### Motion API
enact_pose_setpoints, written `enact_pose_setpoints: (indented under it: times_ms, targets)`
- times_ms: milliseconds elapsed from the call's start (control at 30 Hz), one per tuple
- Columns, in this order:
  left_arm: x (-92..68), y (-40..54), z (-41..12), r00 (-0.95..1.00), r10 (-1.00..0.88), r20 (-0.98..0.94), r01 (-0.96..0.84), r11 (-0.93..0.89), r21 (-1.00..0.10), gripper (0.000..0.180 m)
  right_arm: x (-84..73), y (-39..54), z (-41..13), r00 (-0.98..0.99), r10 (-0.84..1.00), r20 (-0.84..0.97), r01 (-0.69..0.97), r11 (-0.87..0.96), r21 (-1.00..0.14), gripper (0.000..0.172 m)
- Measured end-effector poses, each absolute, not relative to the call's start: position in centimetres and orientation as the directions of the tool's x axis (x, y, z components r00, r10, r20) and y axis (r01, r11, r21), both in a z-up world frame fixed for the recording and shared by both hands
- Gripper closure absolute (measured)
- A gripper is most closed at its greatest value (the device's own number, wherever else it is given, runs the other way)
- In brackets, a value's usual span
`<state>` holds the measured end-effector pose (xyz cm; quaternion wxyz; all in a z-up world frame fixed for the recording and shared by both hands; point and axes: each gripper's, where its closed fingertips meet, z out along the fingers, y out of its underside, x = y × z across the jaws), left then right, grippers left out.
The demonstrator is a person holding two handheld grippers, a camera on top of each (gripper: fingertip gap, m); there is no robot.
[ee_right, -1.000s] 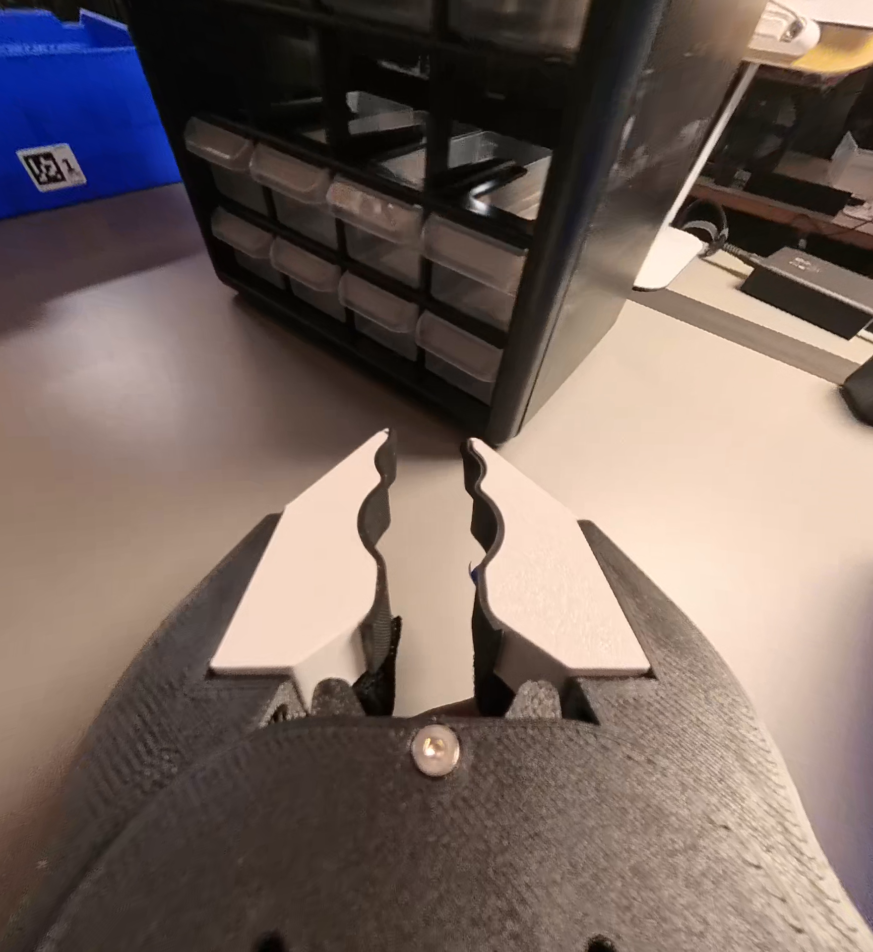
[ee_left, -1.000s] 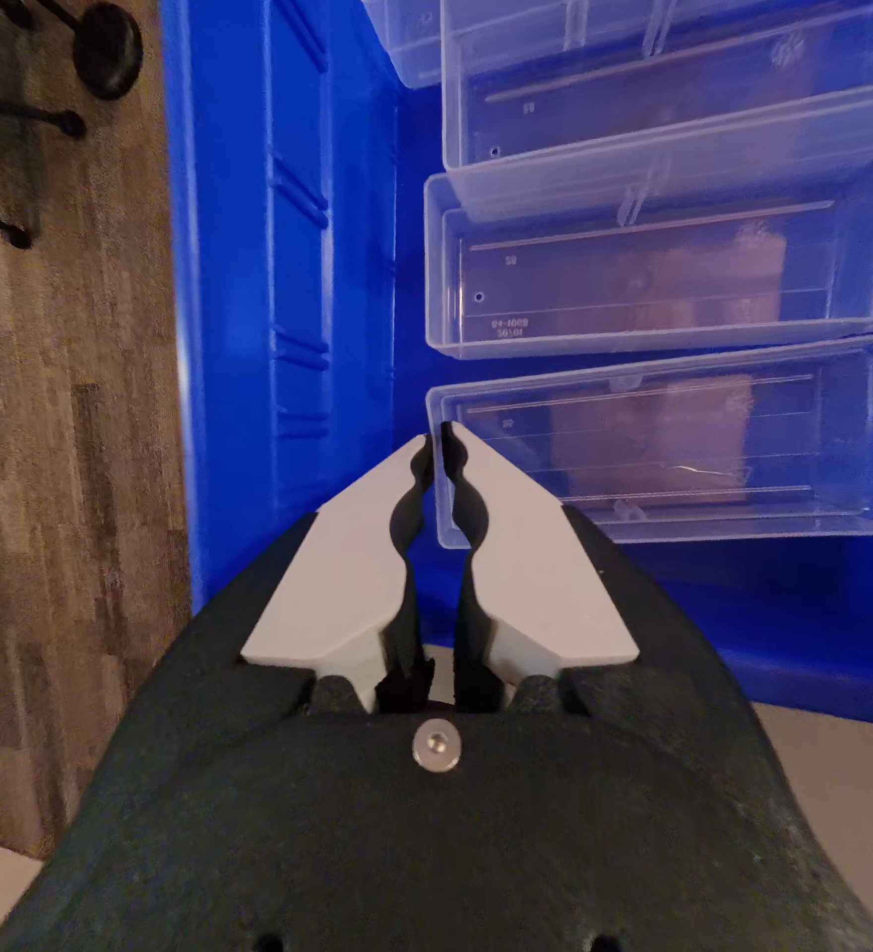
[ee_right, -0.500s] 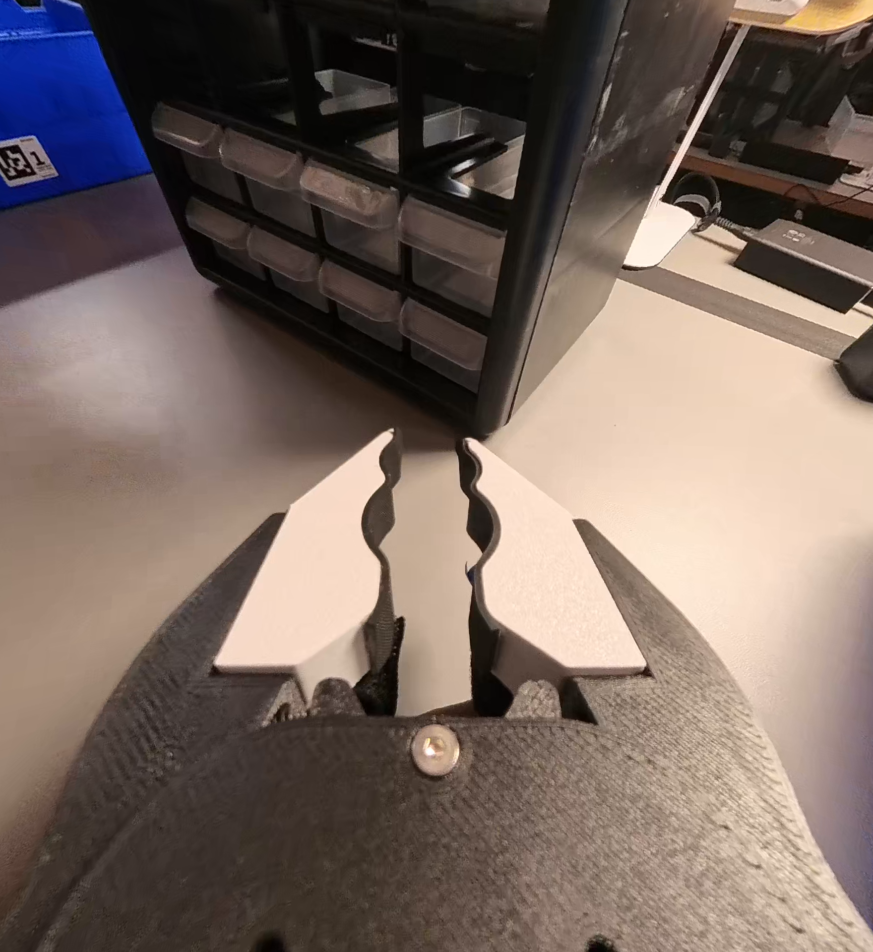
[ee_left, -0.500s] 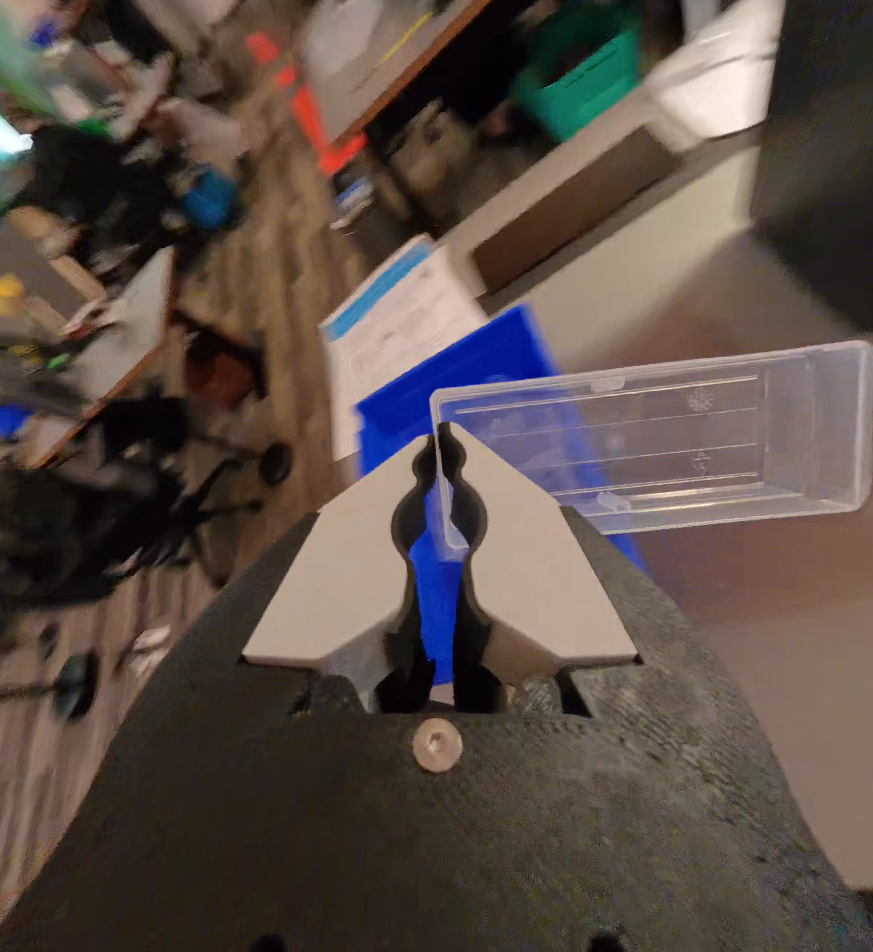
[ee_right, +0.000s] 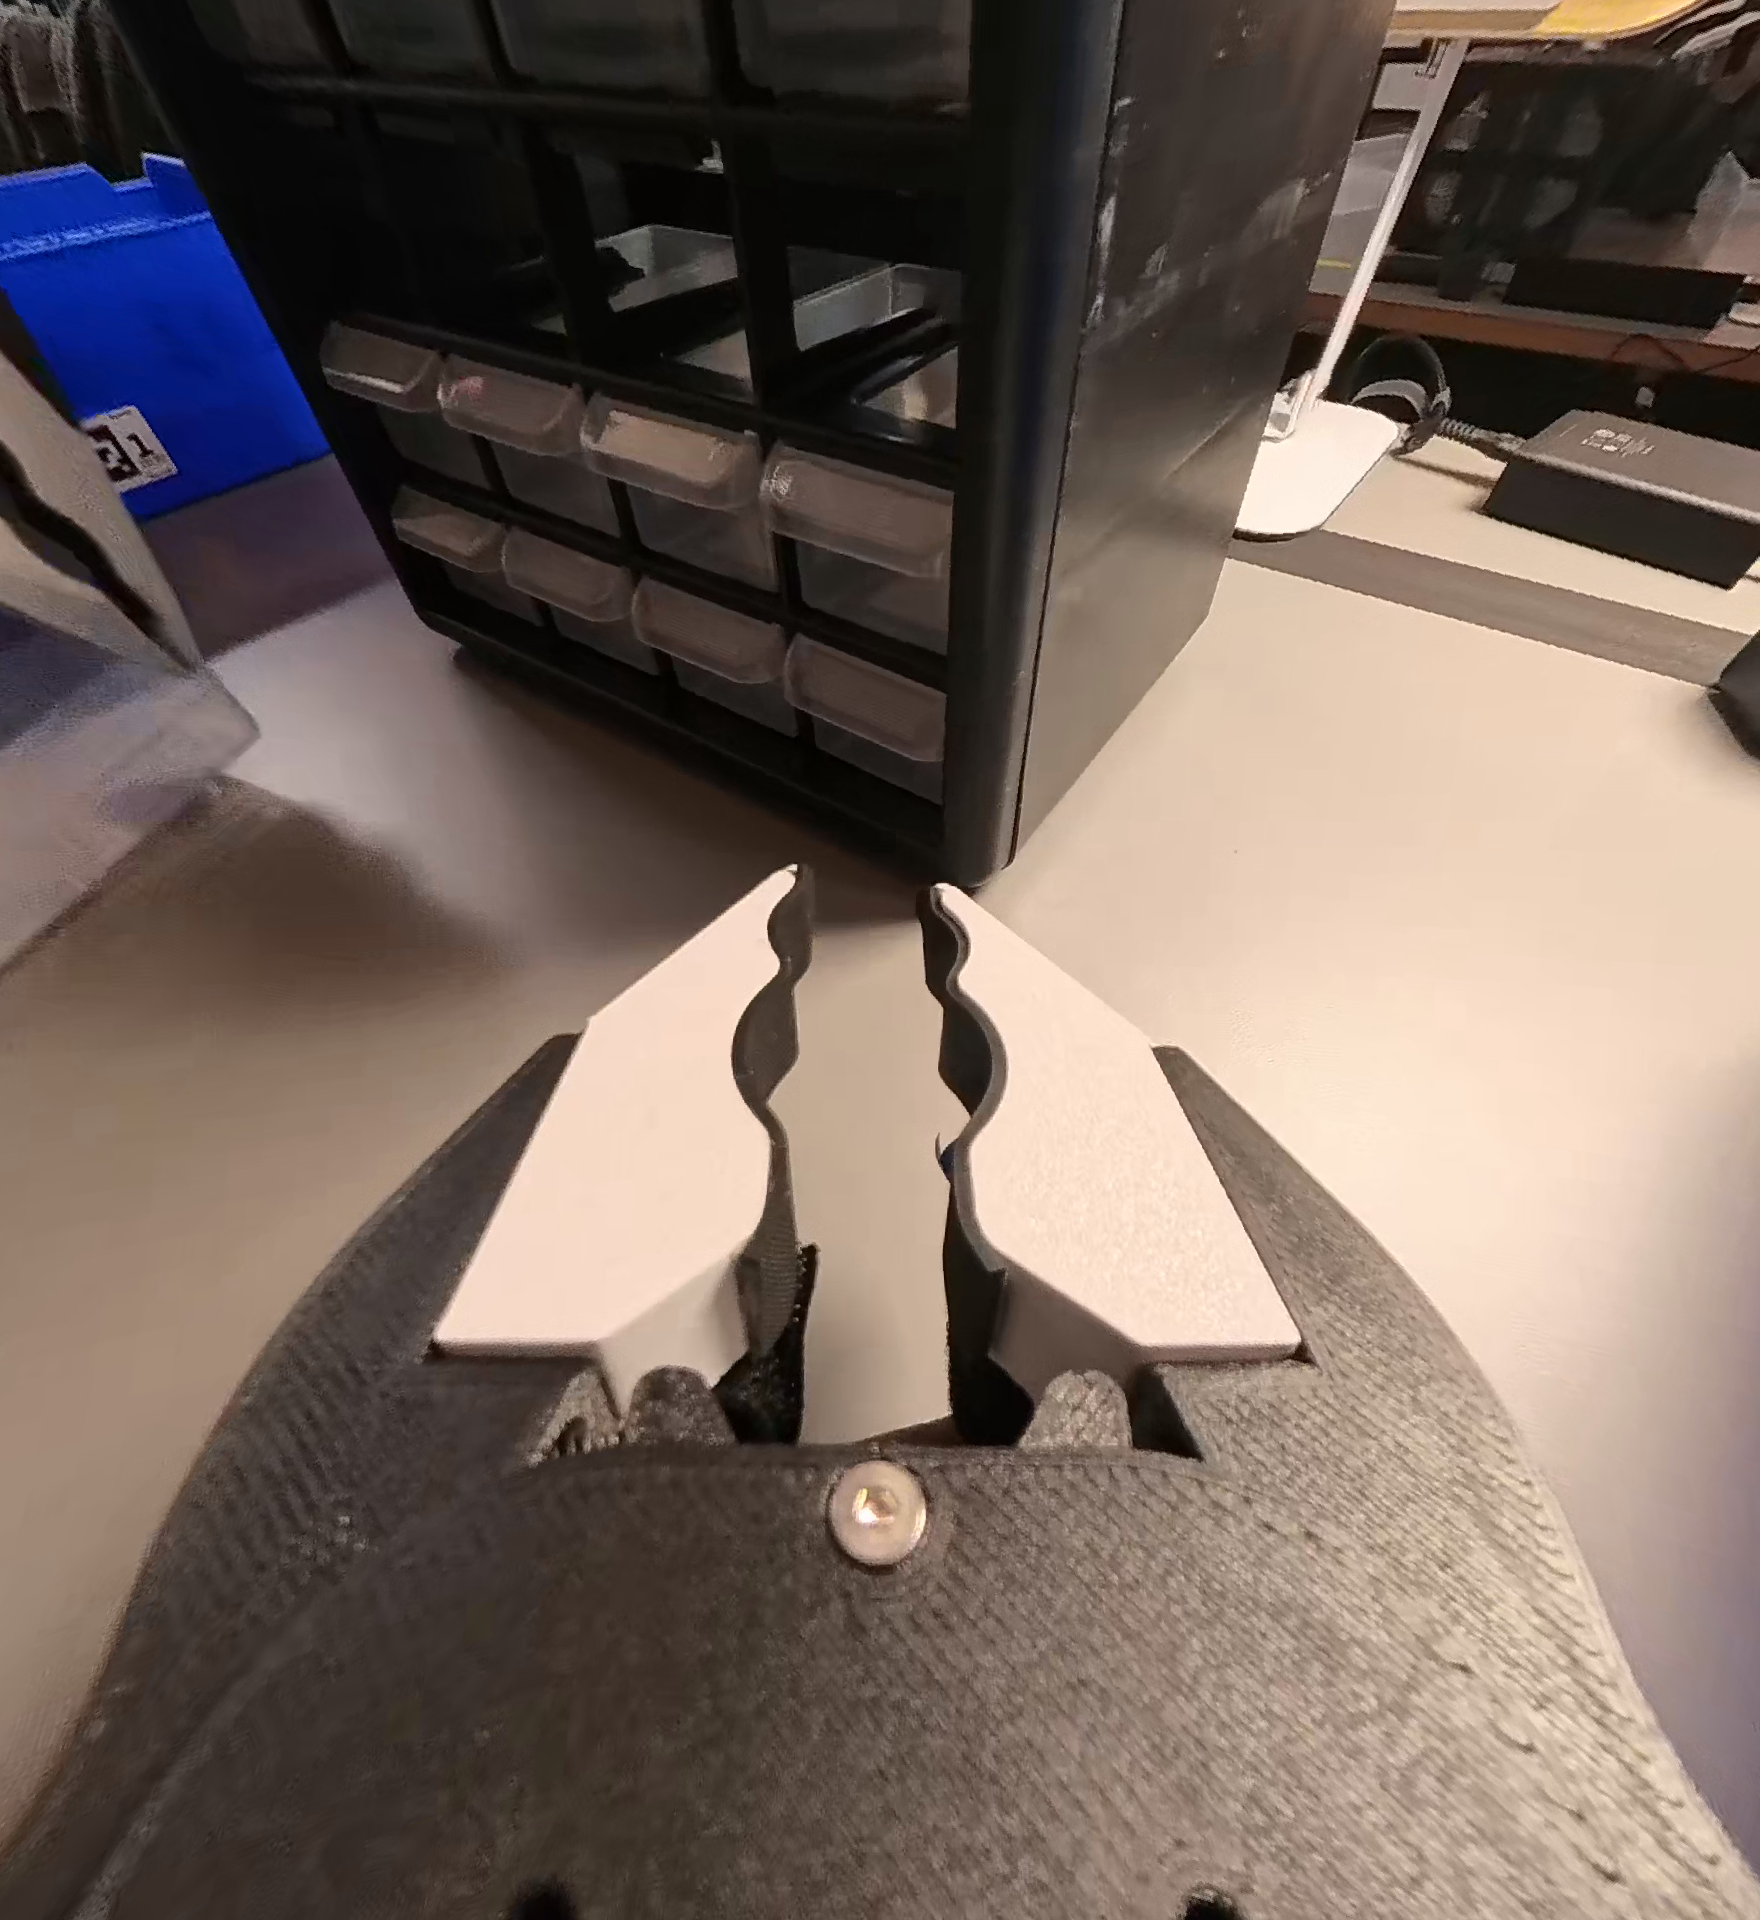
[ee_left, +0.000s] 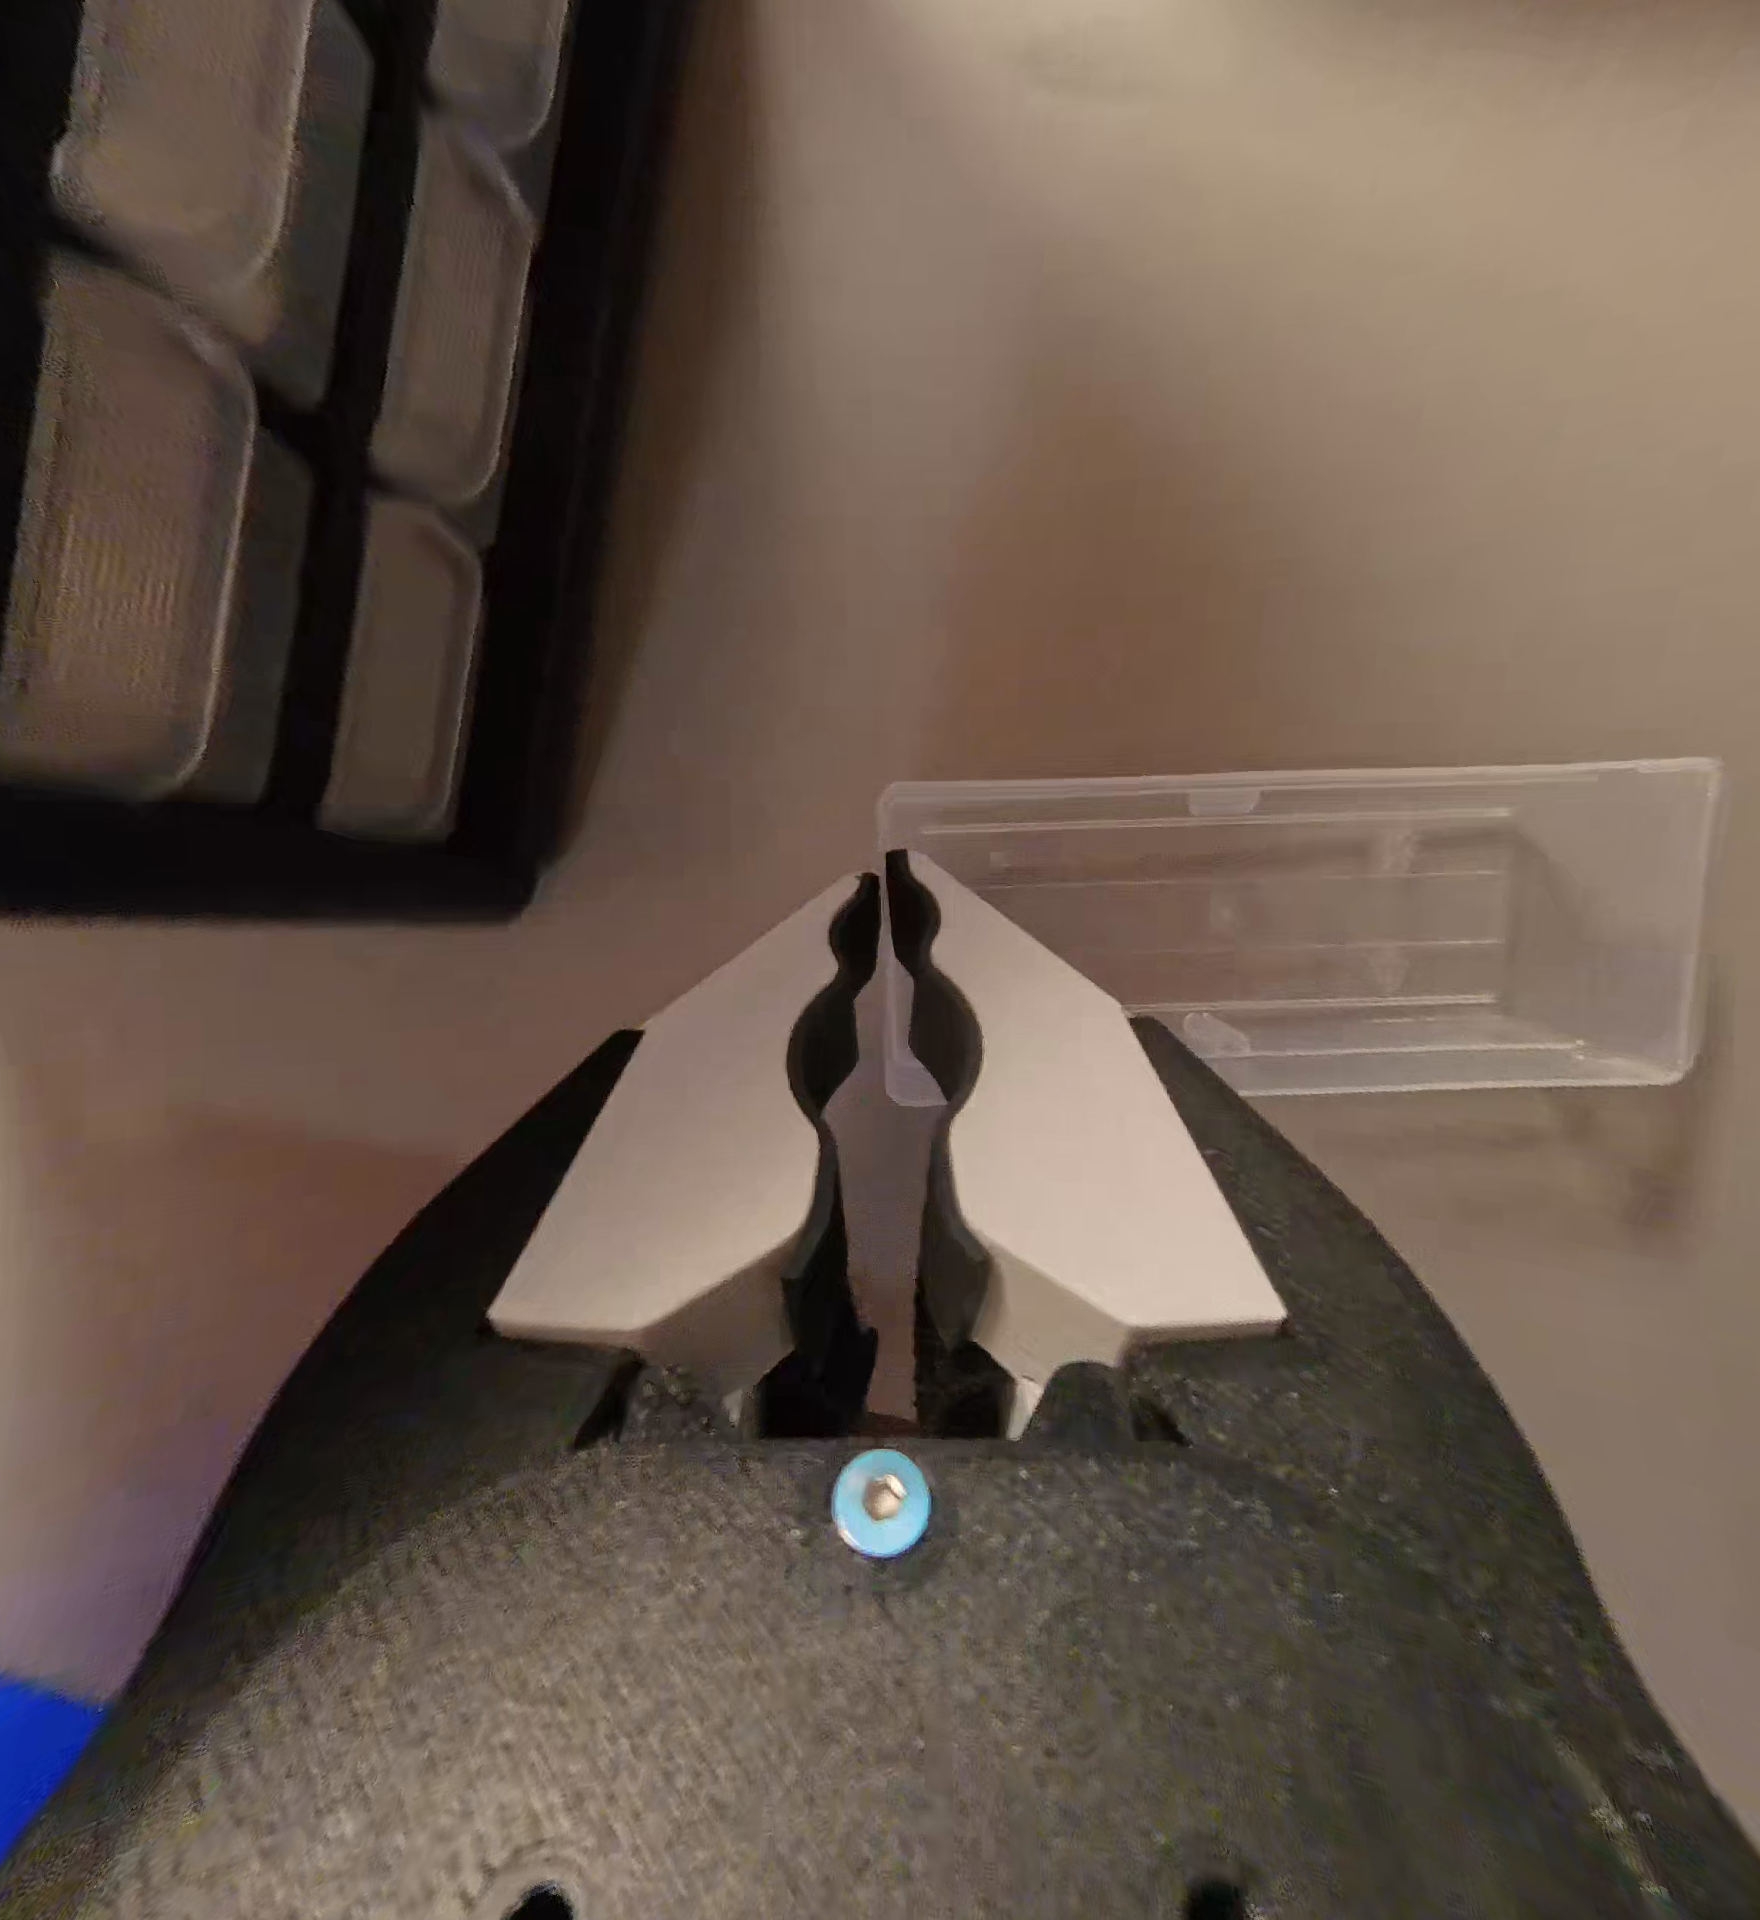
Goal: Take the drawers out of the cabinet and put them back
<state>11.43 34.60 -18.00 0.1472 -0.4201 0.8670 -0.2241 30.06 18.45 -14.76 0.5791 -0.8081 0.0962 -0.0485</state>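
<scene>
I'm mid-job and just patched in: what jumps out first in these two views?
The left claw is clamped on the end wall of a clear plastic drawer, carried above the beige table. Ahead of the open, empty right claw stands the black cabinet, with several bare slots above two rows of seated drawers. A blue bin sits behind, to the left.

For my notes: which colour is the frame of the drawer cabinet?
Black. The cabinet frame shows best in the right wrist view; its drawers are clear plastic.

table (ee_right: 1375, 935) open right of cabinet (ee_right: 1115, 416) | blue bin (ee_right: 128, 301) blocks left
</scene>
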Motion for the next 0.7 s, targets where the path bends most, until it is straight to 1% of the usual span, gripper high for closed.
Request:
enact_pose_setpoints:
  times_ms: [67,100,167,233,300,367,467,533,633,700]
  targets:
    - [12.8,33.9,-18.5,-0.618,-0.781,-0.085,-0.630,0.557,-0.540,0.178,30.1,18.4,-14.8,0.977,-0.209,-0.041,-0.106,-0.311,-0.944,0.150]
    - [13.3,33.7,-18.6,-0.616,-0.781,-0.103,-0.617,0.559,-0.554,0.170,30.1,18.4,-14.8,0.977,-0.208,-0.043,-0.107,-0.312,-0.944,0.150]
    - [14.4,33.8,-18.2,-0.583,-0.797,-0.154,-0.585,0.544,-0.602,0.148,30.0,18.4,-14.8,0.977,-0.207,-0.043,-0.108,-0.312,-0.944,0.150]
    - [15.0,33.9,-17.0,-0.515,-0.833,-0.203,-0.530,0.495,-0.688,0.134,30.0,18.4,-14.8,0.978,-0.206,-0.043,-0.107,-0.311,-0.944,0.150]
    - [14.2,33.1,-15.4,-0.475,-0.858,-0.195,-0.453,0.429,-0.782,0.128,30.1,18.4,-14.8,0.978,-0.205,-0.047,-0.110,-0.310,-0.944,0.150]
    - [12.1,31.8,-14.6,-0.475,-0.867,-0.152,-0.408,0.370,-0.835,0.122,30.1,18.4,-14.8,0.978,-0.203,-0.053,-0.116,-0.310,-0.944,0.150]
    - [8.2,28.8,-14.4,-0.516,-0.854,-0.061,-0.415,0.312,-0.854,0.106,30.1,18.4,-14.8,0.978,-0.198,-0.064,-0.124,-0.309,-0.943,0.150]
    - [6.1,26.6,-14.4,-0.541,-0.840,-0.033,-0.423,0.306,-0.853,0.101,29.9,18.4,-14.8,0.980,-0.188,-0.068,-0.124,-0.307,-0.944,0.149]
    - [4.3,23.9,-14.6,-0.554,-0.831,-0.054,-0.419,0.334,-0.845,0.099,29.9,18.4,-14.6,0.981,-0.183,-0.071,-0.124,-0.301,-0.946,0.148]
    - [3.9,22.4,-14.9,-0.562,-0.821,-0.100,-0.400,0.376,-0.836,0.102,30.0,18.4,-14.4,0.979,-0.188,-0.074,-0.127,-0.284,-0.950,0.145]
